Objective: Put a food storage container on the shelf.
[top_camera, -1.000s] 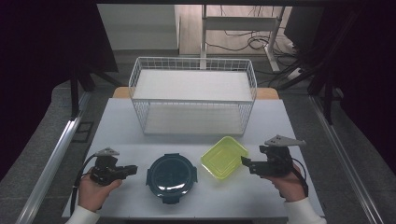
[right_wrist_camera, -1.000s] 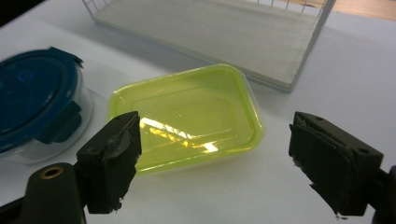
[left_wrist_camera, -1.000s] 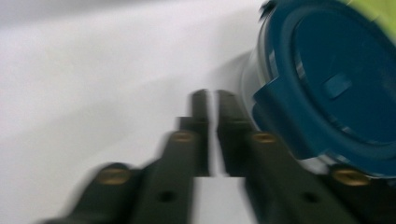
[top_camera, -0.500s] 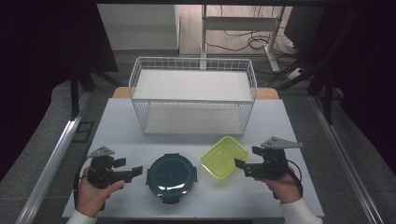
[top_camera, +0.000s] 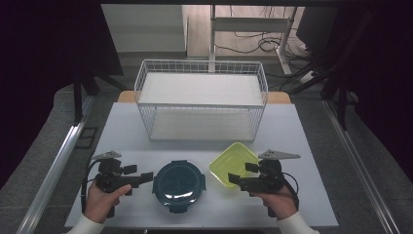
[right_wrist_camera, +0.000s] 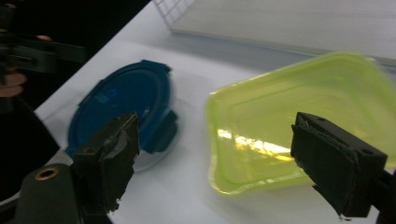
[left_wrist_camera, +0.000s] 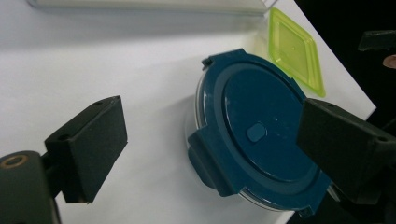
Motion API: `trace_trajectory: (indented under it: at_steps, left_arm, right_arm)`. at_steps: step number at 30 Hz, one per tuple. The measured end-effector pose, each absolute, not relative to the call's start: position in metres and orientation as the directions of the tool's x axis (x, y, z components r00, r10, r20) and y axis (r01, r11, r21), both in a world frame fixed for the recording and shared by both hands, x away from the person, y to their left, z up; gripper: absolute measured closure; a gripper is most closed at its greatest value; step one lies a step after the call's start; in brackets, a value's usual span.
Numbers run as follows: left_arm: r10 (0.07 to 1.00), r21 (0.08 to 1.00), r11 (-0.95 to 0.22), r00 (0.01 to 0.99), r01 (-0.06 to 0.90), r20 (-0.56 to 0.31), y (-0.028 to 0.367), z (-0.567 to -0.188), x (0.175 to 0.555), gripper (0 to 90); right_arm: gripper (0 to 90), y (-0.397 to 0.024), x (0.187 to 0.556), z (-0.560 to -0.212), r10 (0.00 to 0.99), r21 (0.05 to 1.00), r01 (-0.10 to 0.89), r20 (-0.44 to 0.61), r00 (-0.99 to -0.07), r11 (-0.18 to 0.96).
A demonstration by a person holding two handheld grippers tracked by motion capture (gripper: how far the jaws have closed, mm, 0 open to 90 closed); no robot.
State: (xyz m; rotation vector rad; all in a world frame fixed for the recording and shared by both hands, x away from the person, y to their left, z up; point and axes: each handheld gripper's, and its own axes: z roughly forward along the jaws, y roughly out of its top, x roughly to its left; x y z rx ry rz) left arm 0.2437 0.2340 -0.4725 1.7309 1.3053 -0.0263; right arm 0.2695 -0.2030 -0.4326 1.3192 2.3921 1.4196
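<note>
Left gripper (top_camera: 144, 177) held low over the white table (top_camera: 126, 126), jaws just opened and standing wide, nothing clamped between them; pointed toward the blue round container (top_camera: 178, 184), which lay directly ahead of the jaw tips, close but apart from them in the high view; seen along the left gripper's own jaws, container (left_wrist_camera: 261, 135) sat lid up between and beyond the two black pads, nearer the right-hand pad, with a locking tab facing the gripper; pads not pressed on it.

Right gripper (top_camera: 238, 179) held at the other side, jaws also spread wide and holding nothing; tips reached to the near edge of the yellow-green lid (top_camera: 234, 163), which lay flat on the table just ahead; along the right gripper's jaws, yellow-green lid (right_wrist_camera: 299, 126) sprawled ahead between the pads, its near corner closest to the gap, no pad visibly touching it; blue container (right_wrist_camera: 116, 109) lay off to the left beyond the left-hand pad, just beside the lid, not touching it.

White wire basket (top_camera: 202, 68) stood well beyond both grippers, farther across the table; left hand (top_camera: 100, 200) and right hand (top_camera: 280, 202) wrapped round the gripper handles, cables trailing.
</note>
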Motion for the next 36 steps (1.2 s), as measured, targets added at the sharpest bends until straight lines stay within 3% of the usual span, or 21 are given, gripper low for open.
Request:
trace_trajectory:
  at_steps: [15, 22, 36]
  left_arm:
    - [0.68, 0.578, -0.026, 0.438, 0.816, -0.588, 0.22, -0.491, 0.244, 9.4]
    - [0.656, 0.538, -0.017, 0.415, 0.843, -0.631, 0.221, -0.502, 0.245, 10.5]
    - [0.616, 0.483, -0.006, 0.384, 0.875, -0.688, 0.214, -0.518, 0.249, 11.6]
  right_arm:
    - [15.5, -0.15, 0.259, -0.461, 0.63, 0.625, 0.739, 0.474, -0.615, 0.251]
    - [15.5, -0.123, 0.264, -0.483, 0.629, 0.522, 0.824, 0.57, -0.529, 0.219]
    - [15.7, -0.109, 0.27, -0.497, 0.657, 0.482, 0.858, 0.591, -0.469, 0.178]
